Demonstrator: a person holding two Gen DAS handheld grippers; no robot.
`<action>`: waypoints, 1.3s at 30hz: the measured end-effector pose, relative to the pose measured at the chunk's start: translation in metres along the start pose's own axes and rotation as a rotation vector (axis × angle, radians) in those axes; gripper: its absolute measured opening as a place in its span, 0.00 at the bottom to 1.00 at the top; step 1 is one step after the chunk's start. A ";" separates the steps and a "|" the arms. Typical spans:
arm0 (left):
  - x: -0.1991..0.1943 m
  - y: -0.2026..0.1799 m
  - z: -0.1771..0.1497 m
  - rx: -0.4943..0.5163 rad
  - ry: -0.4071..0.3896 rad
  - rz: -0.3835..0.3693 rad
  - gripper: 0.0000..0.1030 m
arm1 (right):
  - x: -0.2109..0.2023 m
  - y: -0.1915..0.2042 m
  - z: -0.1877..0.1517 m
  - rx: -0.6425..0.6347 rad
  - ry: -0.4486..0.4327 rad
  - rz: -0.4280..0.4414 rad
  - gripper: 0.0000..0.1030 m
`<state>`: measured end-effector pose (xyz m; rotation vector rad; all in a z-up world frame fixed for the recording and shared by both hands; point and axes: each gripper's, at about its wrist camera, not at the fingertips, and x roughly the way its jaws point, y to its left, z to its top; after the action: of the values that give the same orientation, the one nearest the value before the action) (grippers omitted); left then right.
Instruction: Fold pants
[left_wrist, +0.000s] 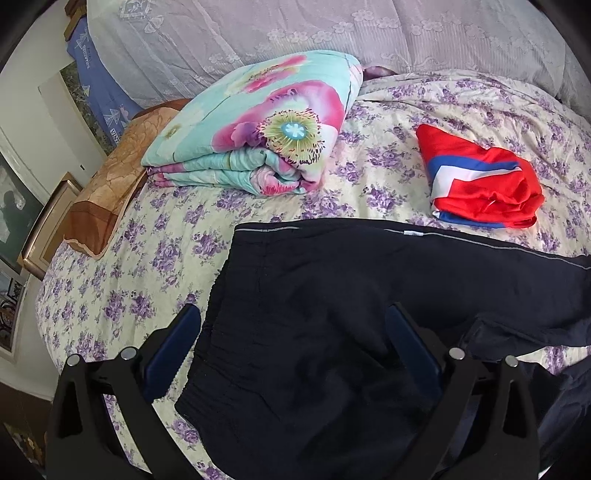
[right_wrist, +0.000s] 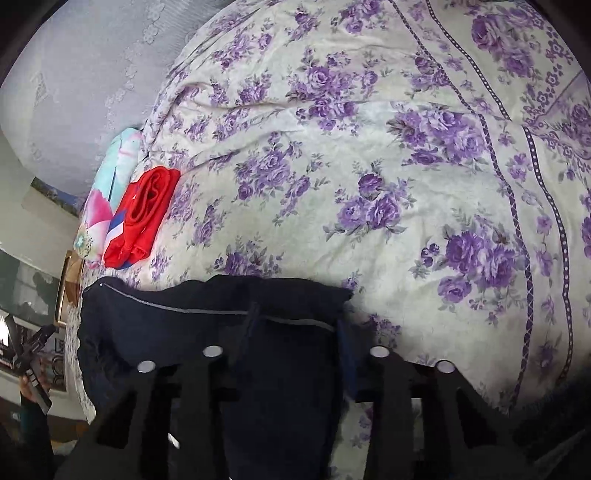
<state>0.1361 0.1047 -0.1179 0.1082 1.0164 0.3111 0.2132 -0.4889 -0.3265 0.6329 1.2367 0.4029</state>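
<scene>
- One pair of dark navy fabric pants (left_wrist: 314, 332) lies on the bed, spread across the near part of the cream bedspread with purple flower print (left_wrist: 155, 251); a thin grey stripe runs along the far edge of the pants.
- Left gripper (left_wrist: 293, 328): its two blue-padded fingers stand wide apart above the elastic waistband end of the pants, one finger over the bedspread at the left, the other over the dark cloth. Nothing is held between them.
- Right gripper (right_wrist: 295, 332): its fingers straddle the bunched edge of the pants (right_wrist: 207, 306) and dark cloth fills the gap between them. Whether the jaws are clamped on the fabric cannot be told.
- One folded quilt, turquoise with large pink flowers (left_wrist: 258, 129), sits on the far left of the bed.
- One folded garment of shiny red cloth with blue and white bands (left_wrist: 480, 181) rests far right of the quilt, well apart from the pants.
- One folded tan-brown blanket (left_wrist: 107, 184) lies just left of the quilt, at the bed's edge.
- One pale lilac lace cover (left_wrist: 295, 26) runs along the far side.
</scene>
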 end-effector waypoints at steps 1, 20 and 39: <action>0.000 -0.003 0.000 0.004 0.000 -0.001 0.95 | -0.003 -0.002 0.000 -0.011 0.004 0.019 0.13; 0.058 0.050 0.016 -0.095 0.019 0.059 0.95 | -0.010 0.005 0.036 -0.068 -0.019 -0.287 0.10; 0.206 0.101 0.071 0.127 0.100 -0.468 0.95 | -0.035 0.079 0.015 -0.065 -0.112 -0.456 0.42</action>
<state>0.2759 0.2678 -0.2255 -0.0325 1.1269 -0.1761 0.2217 -0.4536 -0.2468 0.2985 1.2126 0.0260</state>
